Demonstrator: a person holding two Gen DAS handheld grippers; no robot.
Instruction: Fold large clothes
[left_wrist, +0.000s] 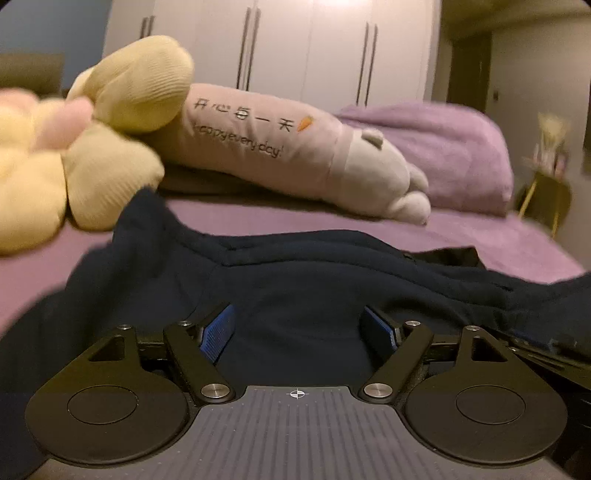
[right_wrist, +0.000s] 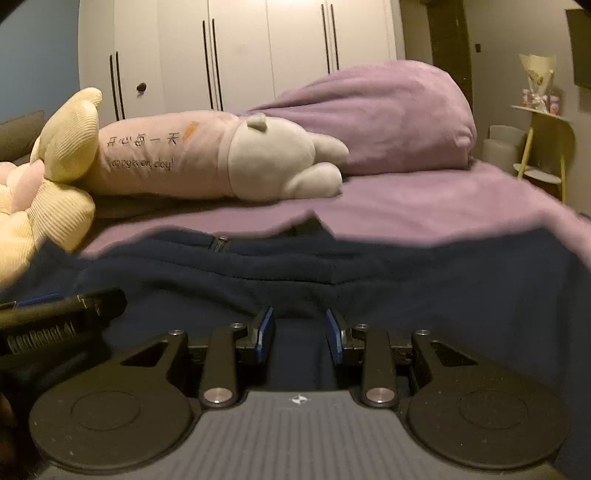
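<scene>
A large dark navy garment (left_wrist: 295, 280) lies spread on a purple bed (left_wrist: 498, 236); it also fills the right wrist view (right_wrist: 406, 273), with a zipper pull (right_wrist: 218, 243) near its far edge. My left gripper (left_wrist: 300, 328) is open wide, its blue pads low over the navy cloth. My right gripper (right_wrist: 300, 332) is partly open, its blue pads a narrow gap apart with navy cloth between and below them. The left gripper's body (right_wrist: 55, 321) shows at the left of the right wrist view.
A long pink plush pillow with lettering (right_wrist: 177, 158) and a yellow flower cushion (left_wrist: 110, 147) lie at the far side of the bed. A purple duvet heap (right_wrist: 388, 118) sits behind. White wardrobe (right_wrist: 240, 48) at back; a small side table (right_wrist: 543, 147) at right.
</scene>
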